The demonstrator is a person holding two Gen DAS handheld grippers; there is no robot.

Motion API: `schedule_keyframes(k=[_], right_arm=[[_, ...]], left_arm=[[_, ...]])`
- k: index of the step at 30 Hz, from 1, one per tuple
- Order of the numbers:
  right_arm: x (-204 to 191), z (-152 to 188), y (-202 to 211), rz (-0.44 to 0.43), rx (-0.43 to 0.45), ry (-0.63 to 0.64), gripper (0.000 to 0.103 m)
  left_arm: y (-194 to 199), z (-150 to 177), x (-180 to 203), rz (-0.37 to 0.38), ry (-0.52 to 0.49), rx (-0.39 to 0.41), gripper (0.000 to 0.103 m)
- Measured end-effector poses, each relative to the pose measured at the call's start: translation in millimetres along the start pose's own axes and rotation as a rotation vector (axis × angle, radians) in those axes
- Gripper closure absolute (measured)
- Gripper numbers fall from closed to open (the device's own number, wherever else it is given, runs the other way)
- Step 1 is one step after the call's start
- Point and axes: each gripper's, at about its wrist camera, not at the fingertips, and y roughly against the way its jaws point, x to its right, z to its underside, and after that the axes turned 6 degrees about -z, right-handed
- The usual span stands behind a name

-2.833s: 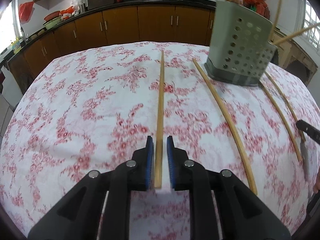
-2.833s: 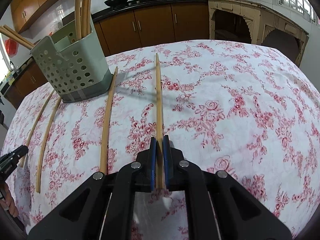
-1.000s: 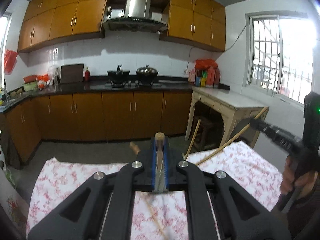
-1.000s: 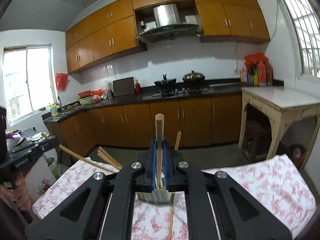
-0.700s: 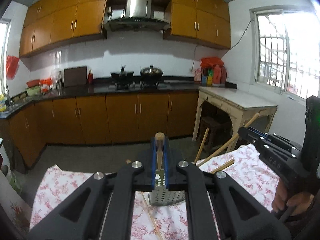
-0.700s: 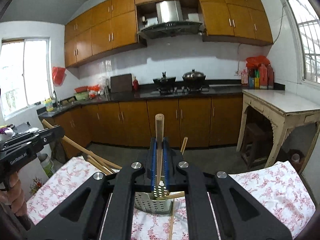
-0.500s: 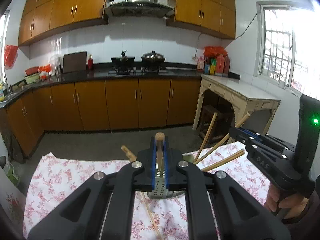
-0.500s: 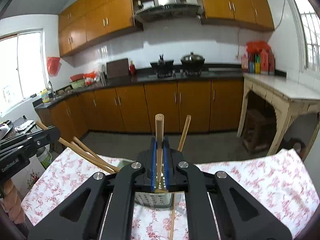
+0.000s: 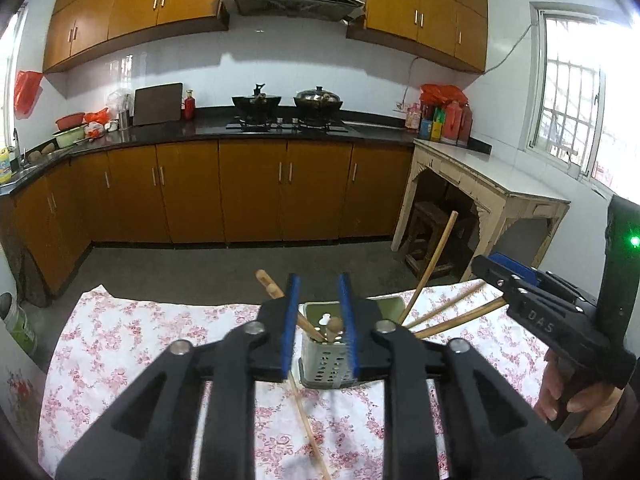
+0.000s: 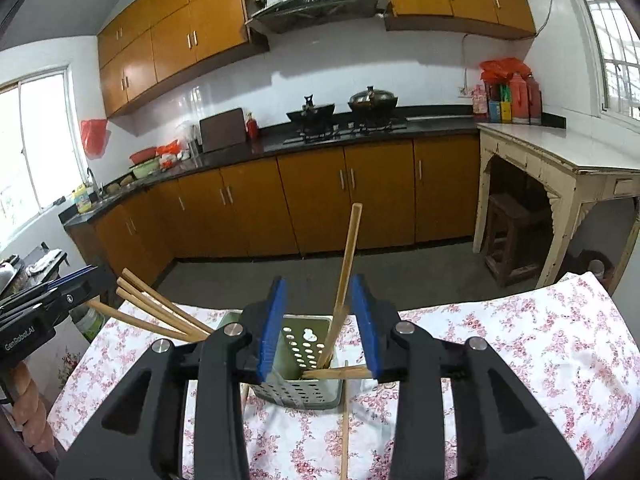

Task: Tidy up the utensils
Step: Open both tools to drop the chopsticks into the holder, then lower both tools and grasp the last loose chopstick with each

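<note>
- Wooden chopsticks (image 10: pixel 347 268) stand and lean in the grey-green perforated holder (image 10: pixel 304 364), which sits on the tabletop (image 10: pixel 520 360) under a white cloth printed with pink flowers.
- My left claw (image 9: pixel 318 328) hangs above the holder with its blue-padded jaws spread wide and nothing between them; through the gap I see the holder's open top and the rounded ends of two sticks inside it.
- My right claw (image 10: pixel 318 324) is also wide and holds nothing; one chopstick rises through the gap, leaning against the holder's inner wall and touching neither pad as far as I can tell.
- From the right wrist view, a bundle of sticks (image 10: pixel 160 312) fans out of the holder to the left, toward my left claw's body at the edge of the view.
- Another stick (image 10: pixel 340 372) lies almost flat across the holder's front rim.
- Two loose chopsticks lie on the cloth: one (image 10: pixel 345 424) just in front of the holder in the right wrist view, running toward me, and one (image 9: pixel 308 428) slanting from the holder's base in the left wrist view.
- In the left wrist view my right hand (image 9: pixel 568 396) grips the handle of the other tool at the right edge, and several sticks (image 9: pixel 436 264) lean from the holder toward it.
- Behind the tabletop are brown kitchen cabinets (image 9: pixel 256 196) and a stove with two dark pots (image 9: pixel 288 100).
</note>
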Motion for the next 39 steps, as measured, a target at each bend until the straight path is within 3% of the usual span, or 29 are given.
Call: schedule_keyframes(k=[10,16,20,27,31,37,39], right_arm=[[2,2,51,0.029,0.089,0.017,0.067],[27,36,88,0.099,0.093,-0.008,0.067],[47,80,80,0.128,0.006,-0.059,0.067],[46,160,6,0.085,-0.232,-0.13,0.067],[29,183,-29,0.066,-0.329,-0.075,0.067],[21,205,-56,0.085,-0.404,-0.028,0.068],[24,211,-60,0.097,-0.419,-0.024,0.074]], left_arm=[[49,9,-13,-0.027,0.029,0.079,0.069],[79,44,-32,-0.088,0.026,0.1,0.063],[72,84,-41,-0.131,0.022,0.049,0.056],[12,153,-40,-0.163,0.026,-0.119,0.053],[-16,178,-36,-0.172,0.024,-0.187,0.053],[-33,193,-39,-0.16,0.046,-0.235,0.053],[-36,196,-38,-0.15,0.05,-0.242,0.053]])
